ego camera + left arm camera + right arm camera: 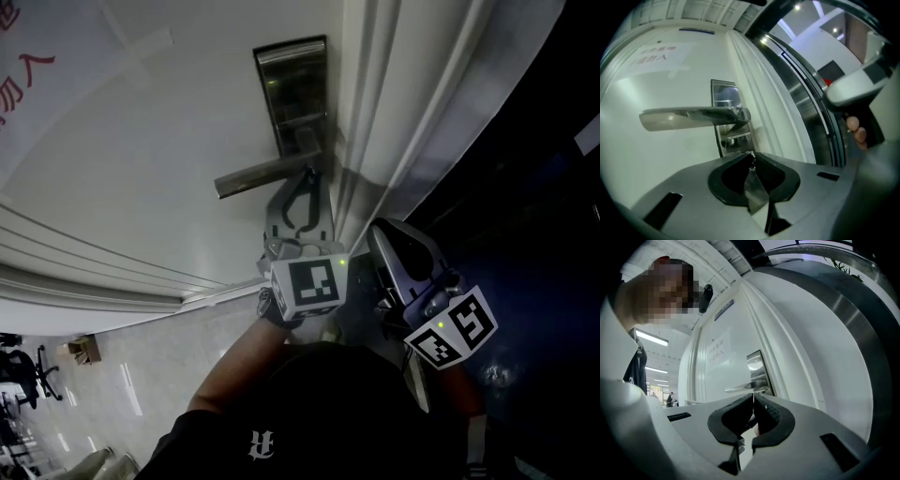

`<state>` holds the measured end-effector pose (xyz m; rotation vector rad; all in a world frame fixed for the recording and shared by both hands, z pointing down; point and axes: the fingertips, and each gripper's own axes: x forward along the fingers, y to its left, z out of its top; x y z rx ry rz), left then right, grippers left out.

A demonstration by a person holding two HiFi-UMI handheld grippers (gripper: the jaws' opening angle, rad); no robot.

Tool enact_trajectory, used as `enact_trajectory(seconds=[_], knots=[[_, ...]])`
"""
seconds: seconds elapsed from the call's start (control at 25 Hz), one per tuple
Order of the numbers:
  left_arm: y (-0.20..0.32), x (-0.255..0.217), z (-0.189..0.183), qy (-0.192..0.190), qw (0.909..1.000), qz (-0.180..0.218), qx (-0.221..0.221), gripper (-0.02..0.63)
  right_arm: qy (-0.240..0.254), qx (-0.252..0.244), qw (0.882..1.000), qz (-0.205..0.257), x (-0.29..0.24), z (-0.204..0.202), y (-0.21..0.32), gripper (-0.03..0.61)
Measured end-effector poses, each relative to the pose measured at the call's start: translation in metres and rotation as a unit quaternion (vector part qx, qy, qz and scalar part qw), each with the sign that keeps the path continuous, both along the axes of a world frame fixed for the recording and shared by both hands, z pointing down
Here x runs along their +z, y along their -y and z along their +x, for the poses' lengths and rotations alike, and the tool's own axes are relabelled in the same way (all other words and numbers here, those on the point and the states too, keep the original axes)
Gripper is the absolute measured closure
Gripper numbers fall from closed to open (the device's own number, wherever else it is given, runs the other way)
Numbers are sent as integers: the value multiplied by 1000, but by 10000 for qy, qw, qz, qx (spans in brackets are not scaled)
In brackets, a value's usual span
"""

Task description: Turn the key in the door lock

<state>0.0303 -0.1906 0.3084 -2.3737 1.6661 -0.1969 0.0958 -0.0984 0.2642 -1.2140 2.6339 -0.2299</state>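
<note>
White door [141, 159] fills the upper left of the head view, w/ a steel lock plate [292, 89] top centre and a lever handle [262, 175] sticking out to the left, roughly level. Left gripper [306, 183] sits mid-frame, pointing up at the bottom end of the plate, just under the lever's hub. In the left gripper view its jaws [751, 157] are pinched on the key [753, 185], a flat metal piece running fwd to the plate [725, 101] below the lever [689, 117]. Keyhole itself is hidden behind the jaw tips. Right gripper [380, 230] is just beside it, lower right, near the door edge, not touching the lock. In its own view the jaws [753, 399] are together w/ nothing between them, plate [756, 369] and lever [740, 388] ahead.
</note>
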Motion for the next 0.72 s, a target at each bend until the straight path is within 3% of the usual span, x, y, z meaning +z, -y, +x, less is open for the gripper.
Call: enact_trajectory(seconds=[0.12,0.24,0.32,0.48,0.56,0.72], knots=[[0,-2,4,541,9975,421,-195,581,37,10,10000,-4,-1,3,0,563],[0,-2,6,1268,9872,873,-410,581,76,27,10000,-8,-3,7,-1,563],[-1,-1,7,1902,9736,1156,-513,581,83,35,10000,-14,-3,8,-2,563],[-2,3,10,3195,9353,1449,-468,594,94,5,9999,-35,-3,9,-1,563],[-2,5,11,3523,9241,1438,-366,594,102,-20,9999,-48,-2,9,-2,563],[-2,7,12,3888,9100,1420,-250,594,108,-77,9999,-46,-2,7,-3,562]])
